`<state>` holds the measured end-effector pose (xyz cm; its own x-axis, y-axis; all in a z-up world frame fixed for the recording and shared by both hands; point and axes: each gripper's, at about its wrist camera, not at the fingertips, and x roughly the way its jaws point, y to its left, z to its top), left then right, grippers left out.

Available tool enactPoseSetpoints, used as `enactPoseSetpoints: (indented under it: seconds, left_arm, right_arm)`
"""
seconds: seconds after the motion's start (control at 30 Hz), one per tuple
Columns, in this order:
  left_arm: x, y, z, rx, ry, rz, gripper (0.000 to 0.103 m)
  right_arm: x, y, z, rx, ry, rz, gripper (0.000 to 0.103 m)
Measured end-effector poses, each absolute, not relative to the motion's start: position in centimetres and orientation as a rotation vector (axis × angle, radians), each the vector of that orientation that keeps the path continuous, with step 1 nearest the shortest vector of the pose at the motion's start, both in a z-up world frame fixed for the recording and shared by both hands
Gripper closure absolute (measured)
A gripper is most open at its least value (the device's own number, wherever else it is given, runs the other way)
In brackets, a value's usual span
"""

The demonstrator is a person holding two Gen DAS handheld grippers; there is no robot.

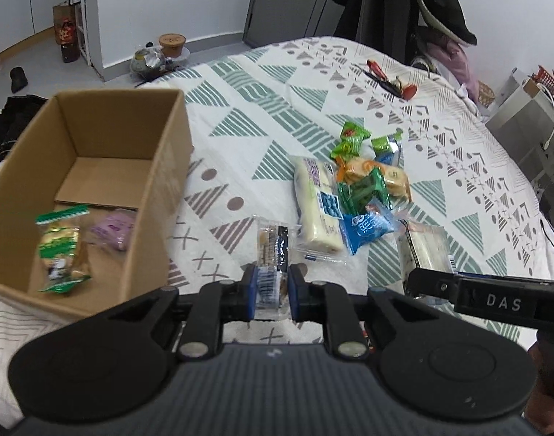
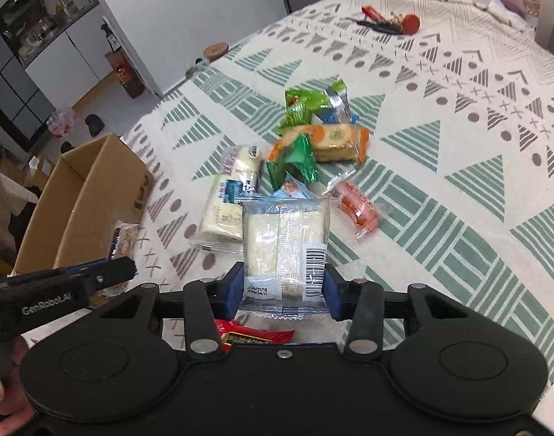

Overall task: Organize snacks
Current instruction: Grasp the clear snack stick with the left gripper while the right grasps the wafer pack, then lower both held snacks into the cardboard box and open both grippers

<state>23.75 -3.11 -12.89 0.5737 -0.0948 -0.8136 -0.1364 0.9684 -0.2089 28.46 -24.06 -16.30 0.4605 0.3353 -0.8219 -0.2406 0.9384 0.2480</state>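
Two close downward views, shared bedspread (image 1: pixel 262 83)

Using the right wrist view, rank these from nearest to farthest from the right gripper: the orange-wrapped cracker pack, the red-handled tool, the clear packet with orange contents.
1. Clear packet with orange contents, just ahead of the right gripper, slightly right.
2. Orange-wrapped cracker pack, mid-bed in the snack pile.
3. Red-handled tool, at the bed's far side.

A bed spread (image 1: pixel 262 83) patterned with green and grey triangles carries everything — an open cardboard box (image 1: pixel 160 167) stands on its left part. To the box's right lies a loose heap of snack packets (image 1: pixel 353 181): a long pale roll (image 1: pixel 316 203), green and orange wrappers, a blue packet. Far back, near the spread's edge, lies a small red-and-black cluster (image 1: pixel 389 80) — too small to identify.
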Motion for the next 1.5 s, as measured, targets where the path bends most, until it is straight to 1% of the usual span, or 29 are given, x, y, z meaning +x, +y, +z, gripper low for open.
enactPoseSetpoints:
  seconds: [0.2, 0.47, 0.77, 1.1, 1.5]
  left_arm:
    - [22.2, -1.8, -10.2, -0.263, 0.939, 0.029, 0.087]
    - [21.1, -0.3, -7.2, -0.268, 0.893, 0.02, 0.087]
    - [20.4, 2.3, -5.0, -0.278, 0.865, 0.022, 0.087]
    - [20.2, 6.4, -4.1, -0.3, 0.85, 0.057, 0.087]
    - [20.9, 11.3, -5.0, -0.34, 0.862, 0.097, 0.087]
  right_arm:
    - [26.6, -23.3, -14.1, 0.139, 0.977, 0.329, 0.06]
    - [24.6, -21.6, -11.9, 0.167, 0.961, 0.344, 0.06]
    - [23.3, -18.6, -9.4, 0.214, 0.945, 0.386, 0.06]
    - [23.7, -14.7, -8.0, 0.199, 0.932, 0.412, 0.06]
    - [24.5, -10.5, -8.2, 0.181, 0.948, 0.436, 0.06]
